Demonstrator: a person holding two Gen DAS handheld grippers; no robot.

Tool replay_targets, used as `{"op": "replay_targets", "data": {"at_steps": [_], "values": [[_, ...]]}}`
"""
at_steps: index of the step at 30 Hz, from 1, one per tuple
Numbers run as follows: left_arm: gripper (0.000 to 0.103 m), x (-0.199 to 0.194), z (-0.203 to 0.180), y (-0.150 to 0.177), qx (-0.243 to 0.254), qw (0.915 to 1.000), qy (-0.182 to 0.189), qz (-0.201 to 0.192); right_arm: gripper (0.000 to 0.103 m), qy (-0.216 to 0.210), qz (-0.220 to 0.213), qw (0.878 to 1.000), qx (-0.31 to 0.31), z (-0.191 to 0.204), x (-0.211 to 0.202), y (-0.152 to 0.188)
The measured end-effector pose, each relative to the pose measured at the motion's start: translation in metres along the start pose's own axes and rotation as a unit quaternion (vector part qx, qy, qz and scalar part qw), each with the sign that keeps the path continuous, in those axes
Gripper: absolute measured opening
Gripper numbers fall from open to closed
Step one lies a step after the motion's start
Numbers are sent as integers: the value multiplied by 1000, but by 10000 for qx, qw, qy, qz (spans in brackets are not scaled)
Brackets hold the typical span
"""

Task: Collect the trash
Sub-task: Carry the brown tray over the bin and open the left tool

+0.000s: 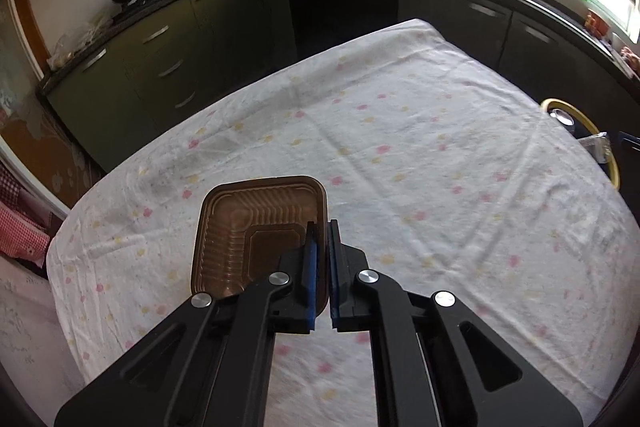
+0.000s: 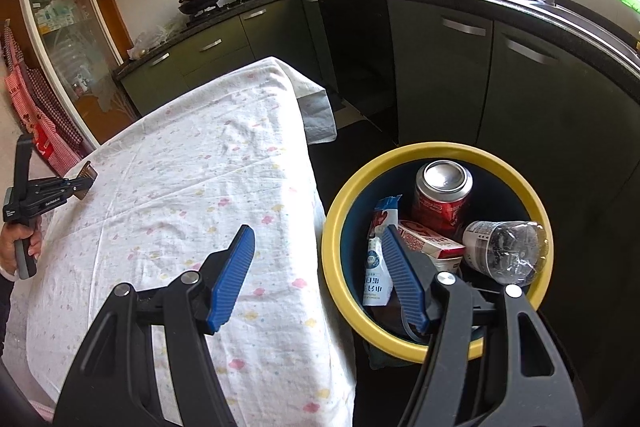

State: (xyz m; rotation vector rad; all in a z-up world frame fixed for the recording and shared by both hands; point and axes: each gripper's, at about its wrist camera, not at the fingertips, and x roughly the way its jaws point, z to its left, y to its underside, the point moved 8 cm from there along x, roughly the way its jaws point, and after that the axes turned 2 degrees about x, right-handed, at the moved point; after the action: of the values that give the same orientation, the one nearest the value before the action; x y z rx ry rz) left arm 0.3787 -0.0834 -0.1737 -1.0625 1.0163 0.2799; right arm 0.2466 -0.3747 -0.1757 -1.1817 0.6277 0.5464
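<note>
Trash on my left side comes down to one brown plastic tray [image 1: 256,227], and my left gripper [image 1: 322,227] has its blue pads pinched tight on the tray's right-hand rim, the thin wall caught between them. The tray sits tilted toward my camera over the near left part of the flowered tablecloth [image 1: 400,131], with its ribbed inside showing; whether its far edge touches the cloth I cannot tell. From the right wrist view I see that same left gripper [image 2: 86,181] at the table's far left edge, a hand [image 2: 22,243] wrapped around its handle, the tray a small brown sliver at its tip. My right gripper [image 2: 316,259] stands wide open and holds nothing, hanging above the gap between the table edge and the yellow-rimmed bin [image 2: 340,211]. Inside the bin lie a red can [image 2: 442,201], a clear plastic bottle [image 2: 508,251], a red-and-white carton [image 2: 428,241] and a white wrapper [image 2: 376,279].
</note>
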Motion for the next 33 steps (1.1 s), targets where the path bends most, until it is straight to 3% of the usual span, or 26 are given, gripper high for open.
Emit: {"op": "replay_targets", "data": {"at_steps": [5, 9, 15, 20, 24, 33], "values": [[6, -35, -58, -14, 323, 9989, 261, -209, 63, 42, -103, 9999, -44, -6, -20, 6], [6, -56, -125, -30, 675, 9951, 672, -276, 63, 226, -198, 9995, -8, -22, -37, 13], [6, -62, -237, -55, 1282, 9815, 1403, -229, 63, 360, -384, 9983, 264, -62, -64, 25], [6, -47, -330, -83, 1793, 9660, 1856, -147, 63, 456, -529, 9961, 539, -99, -79, 35], [6, -26, -384, -101, 2016, 9569, 2090, -38, 63, 473, -602, 9944, 725, -122, -90, 43], [6, 44, -459, -128, 1966, 9542, 2233, 314, 63, 408, -586, 9928, 960, -150, -91, 53]]}}
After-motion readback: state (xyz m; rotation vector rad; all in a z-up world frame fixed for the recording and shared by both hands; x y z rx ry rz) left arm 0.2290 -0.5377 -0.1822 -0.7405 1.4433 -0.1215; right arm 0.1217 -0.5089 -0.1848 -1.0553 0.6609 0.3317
